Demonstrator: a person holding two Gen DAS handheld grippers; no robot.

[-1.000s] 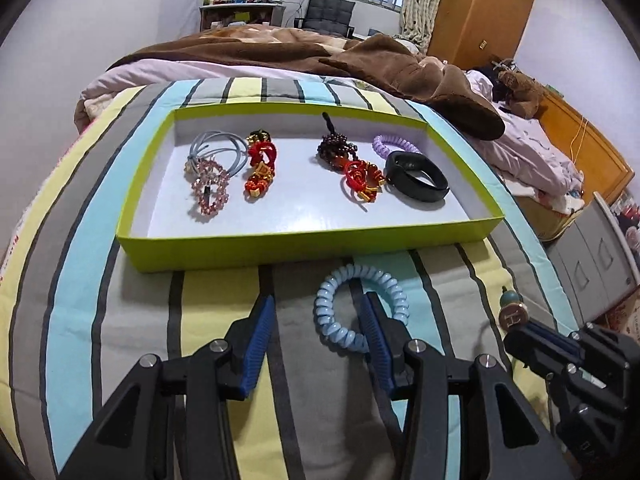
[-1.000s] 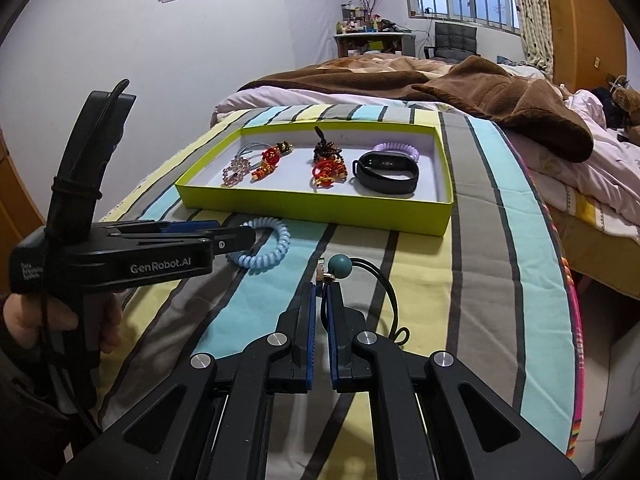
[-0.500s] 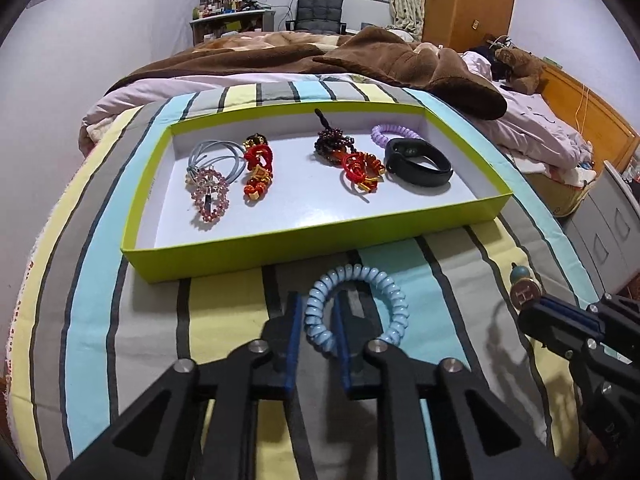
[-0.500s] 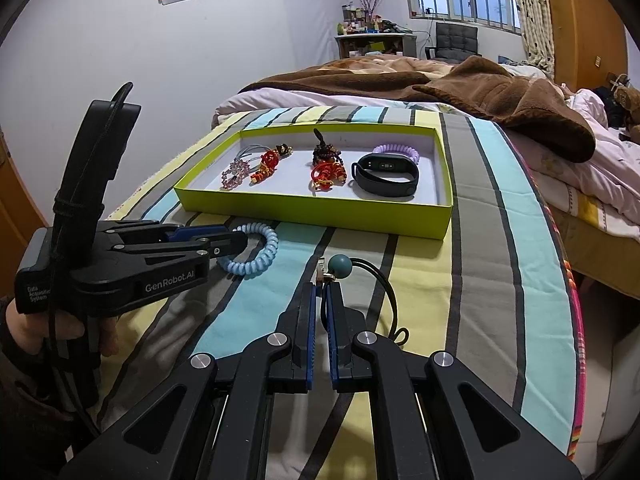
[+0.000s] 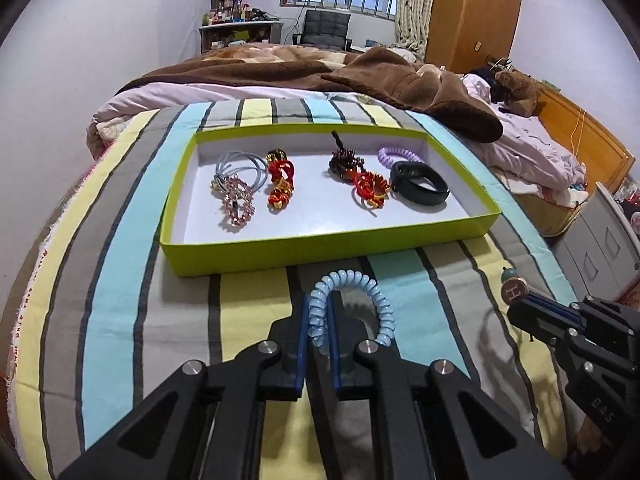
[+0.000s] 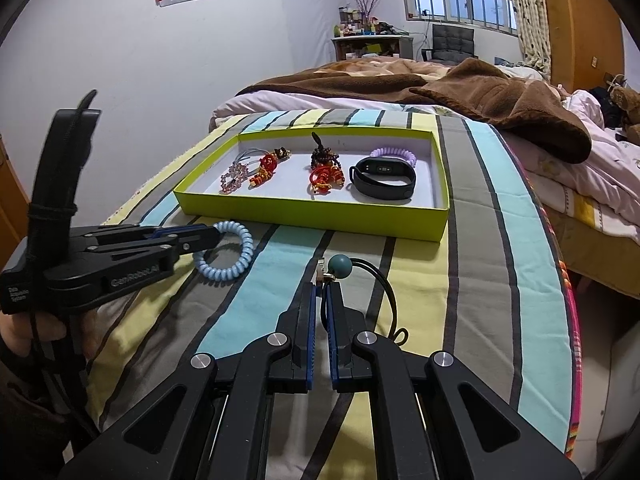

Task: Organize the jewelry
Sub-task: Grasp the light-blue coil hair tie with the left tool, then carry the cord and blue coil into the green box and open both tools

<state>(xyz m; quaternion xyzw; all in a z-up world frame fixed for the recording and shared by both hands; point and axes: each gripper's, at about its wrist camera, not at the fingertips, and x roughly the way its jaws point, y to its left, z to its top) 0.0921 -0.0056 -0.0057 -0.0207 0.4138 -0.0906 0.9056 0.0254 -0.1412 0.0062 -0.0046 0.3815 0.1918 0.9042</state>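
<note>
My left gripper is shut on a light blue coil hair tie and holds it just above the striped bedspread, in front of the green tray; it shows in the right wrist view too. My right gripper is shut on a black cord with a teal bead, also seen at the right in the left wrist view. The tray holds a black band, a purple coil tie, red knot charms, a pink bead bracelet and grey elastics.
A brown blanket lies bunched behind the tray. The bed edge drops off at the right, with grey drawers beyond it. A white wall runs along the left side.
My left gripper closed on the blue coil tie and lifted it off the bedspread. The right gripper stayed shut on the beaded cord and barely moved.
</note>
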